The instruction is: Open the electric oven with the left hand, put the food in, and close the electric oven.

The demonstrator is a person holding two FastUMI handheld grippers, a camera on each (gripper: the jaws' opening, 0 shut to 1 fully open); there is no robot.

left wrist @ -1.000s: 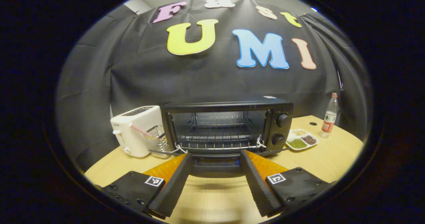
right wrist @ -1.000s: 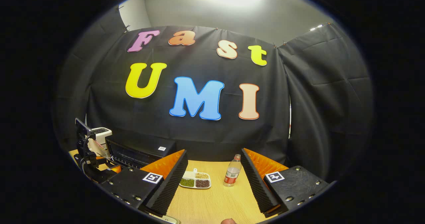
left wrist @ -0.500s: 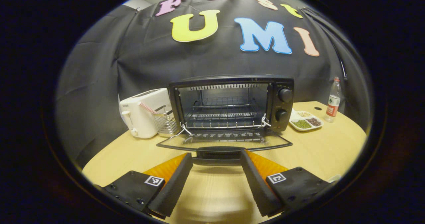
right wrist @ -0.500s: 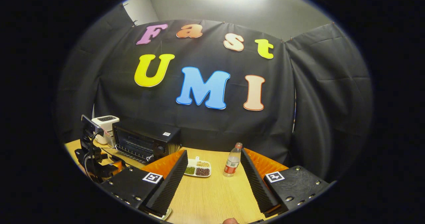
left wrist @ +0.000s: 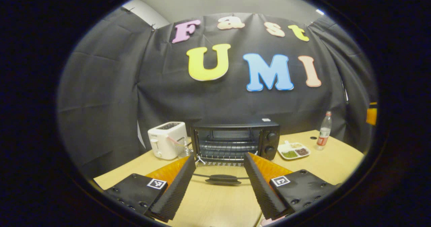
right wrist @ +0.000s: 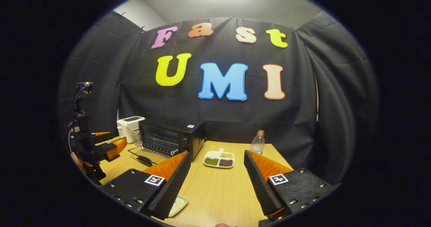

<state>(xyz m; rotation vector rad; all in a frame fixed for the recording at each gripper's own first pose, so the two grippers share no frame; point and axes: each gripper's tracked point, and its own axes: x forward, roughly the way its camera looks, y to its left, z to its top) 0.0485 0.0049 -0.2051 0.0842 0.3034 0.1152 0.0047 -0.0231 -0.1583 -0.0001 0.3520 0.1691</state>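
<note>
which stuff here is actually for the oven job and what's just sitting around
For the job:
- electric oven, with its door dropped open
- left tool, open
- right tool, open
- pale plate under the right tool; what it holds is hidden

Just lying about:
- toaster
- divided dish of beans
- water bottle

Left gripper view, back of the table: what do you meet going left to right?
Toaster → wire rack → electric oven with its door down → divided dish → water bottle.
</note>
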